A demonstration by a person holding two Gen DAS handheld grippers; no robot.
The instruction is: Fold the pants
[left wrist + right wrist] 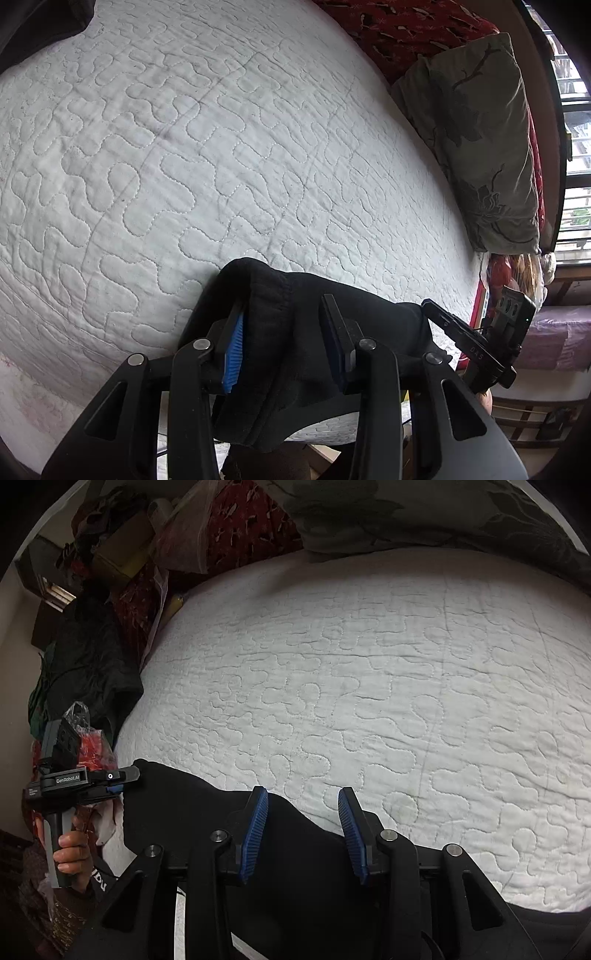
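Observation:
The black pants [369,317] lie bunched at the near edge of a white quilted bed [221,147]. My left gripper [284,325] points down over them. A thick hemmed fold sits between its fingers and rests against the blue left pad [234,347], and the jaws stand apart. In the right wrist view the pants [203,830] spread along the quilt's near edge. My right gripper [304,812] hovers open over their edge, gripping nothing. The left gripper [129,775] shows there at the pants' left corner, held by a hand [72,849]. The right gripper [430,306] appears at the pants' right end.
A grey flowered pillow [476,129] and a red patterned blanket [399,26] lie along the bed's far side. Bags, dark clothes and boxes [92,646] pile up beside the bed's left end. A window [576,147] is at the far right.

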